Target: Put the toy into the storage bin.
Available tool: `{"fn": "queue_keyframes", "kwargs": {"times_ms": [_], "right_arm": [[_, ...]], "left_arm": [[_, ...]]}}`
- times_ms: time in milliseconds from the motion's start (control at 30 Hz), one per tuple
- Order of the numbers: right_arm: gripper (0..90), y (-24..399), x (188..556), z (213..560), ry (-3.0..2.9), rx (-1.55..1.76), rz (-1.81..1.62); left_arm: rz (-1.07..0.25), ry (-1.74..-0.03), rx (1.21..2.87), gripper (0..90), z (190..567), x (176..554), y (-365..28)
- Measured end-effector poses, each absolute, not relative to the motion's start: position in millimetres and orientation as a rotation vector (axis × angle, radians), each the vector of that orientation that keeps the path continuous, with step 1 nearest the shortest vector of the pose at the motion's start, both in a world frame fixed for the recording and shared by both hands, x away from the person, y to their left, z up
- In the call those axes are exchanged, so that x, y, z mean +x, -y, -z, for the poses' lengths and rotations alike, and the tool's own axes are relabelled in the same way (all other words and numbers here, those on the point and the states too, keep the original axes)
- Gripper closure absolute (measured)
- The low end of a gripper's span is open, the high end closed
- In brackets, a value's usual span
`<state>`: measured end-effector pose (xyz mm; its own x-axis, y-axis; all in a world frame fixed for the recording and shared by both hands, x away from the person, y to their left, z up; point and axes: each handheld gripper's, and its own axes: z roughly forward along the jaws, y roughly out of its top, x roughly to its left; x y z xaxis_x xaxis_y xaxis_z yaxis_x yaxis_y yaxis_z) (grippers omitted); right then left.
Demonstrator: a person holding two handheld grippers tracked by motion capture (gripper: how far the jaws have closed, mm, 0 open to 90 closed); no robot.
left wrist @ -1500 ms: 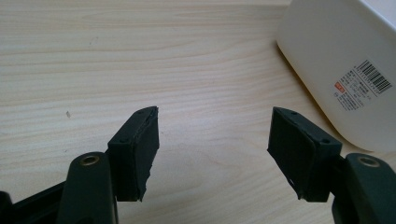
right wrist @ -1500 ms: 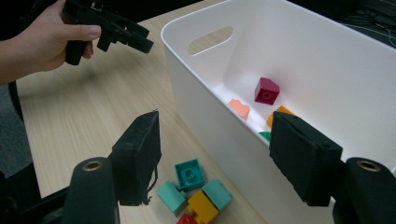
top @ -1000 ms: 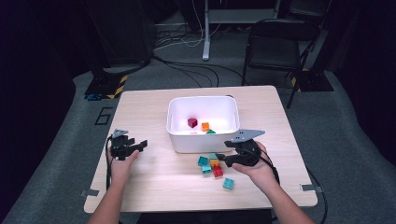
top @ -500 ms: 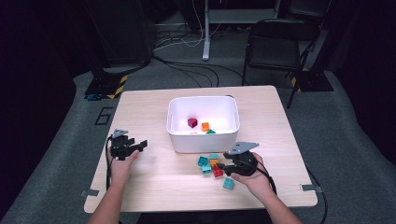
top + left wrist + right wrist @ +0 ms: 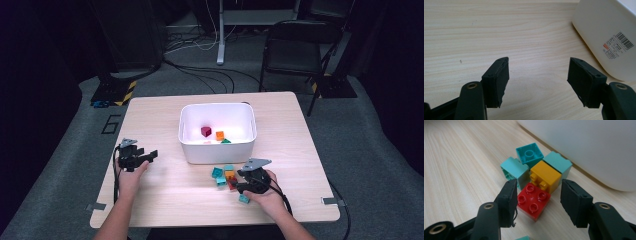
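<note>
A red brick [image 5: 532, 201] lies on the wooden table [image 5: 165, 195] in a small cluster with a yellow brick [image 5: 545, 175] and teal bricks [image 5: 529, 153], just in front of the white bin [image 5: 217, 150]. My right gripper [image 5: 538, 192] is low over that cluster [image 5: 227, 176], with a jaw on each side of the red brick. Its jaws have just been closing; a gap still shows at the right pad [image 5: 571, 200], so it is open. In the high view the right gripper [image 5: 240, 186] sits beside the bricks. My left gripper [image 5: 150, 155] rests at the table's left, open and empty [image 5: 537, 80].
The bin holds a dark red brick [image 5: 206, 131], an orange one [image 5: 219, 135] and a green one [image 5: 226, 141]. One teal brick [image 5: 244, 199] lies near my right hand. The bin's labelled wall [image 5: 609, 32] stands right of the left gripper. A chair [image 5: 292, 50] stands beyond the table.
My right gripper has come down from beside the bin onto the brick cluster and now straddles the red brick. The left hand has stayed put.
</note>
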<state>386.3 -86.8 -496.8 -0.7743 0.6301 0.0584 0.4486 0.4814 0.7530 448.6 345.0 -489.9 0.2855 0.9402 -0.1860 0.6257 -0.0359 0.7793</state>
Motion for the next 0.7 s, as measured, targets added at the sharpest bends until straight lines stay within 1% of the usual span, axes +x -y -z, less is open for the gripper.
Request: {"fn": "queue_keyframes", "kwargs": {"times_ms": [233, 333, 467, 700], "right_arm": [[42.3, 76.2, 382.5, 503.8, -2.489, 0.962, -1.128], [41.9, 72.8, 381.9, 507.4, -2.492, 0.960, -1.097], [43.9, 72.6, 382.1, 510.6, -2.503, 0.974, -1.070], [51.5, 83.0, 383.0, 510.1, -2.498, 1.007, -1.073]], "left_arm": [[-0.493, -1.426, 1.750, 33.3, 489.9, 448.6, -344.9], [-0.493, -1.426, 1.750, 33.3, 489.9, 448.6, -345.1], [-0.492, -1.426, 1.749, 33.3, 489.9, 448.6, -345.2], [-0.492, -1.428, 1.748, 33.3, 489.7, 448.4, -345.3]]}}
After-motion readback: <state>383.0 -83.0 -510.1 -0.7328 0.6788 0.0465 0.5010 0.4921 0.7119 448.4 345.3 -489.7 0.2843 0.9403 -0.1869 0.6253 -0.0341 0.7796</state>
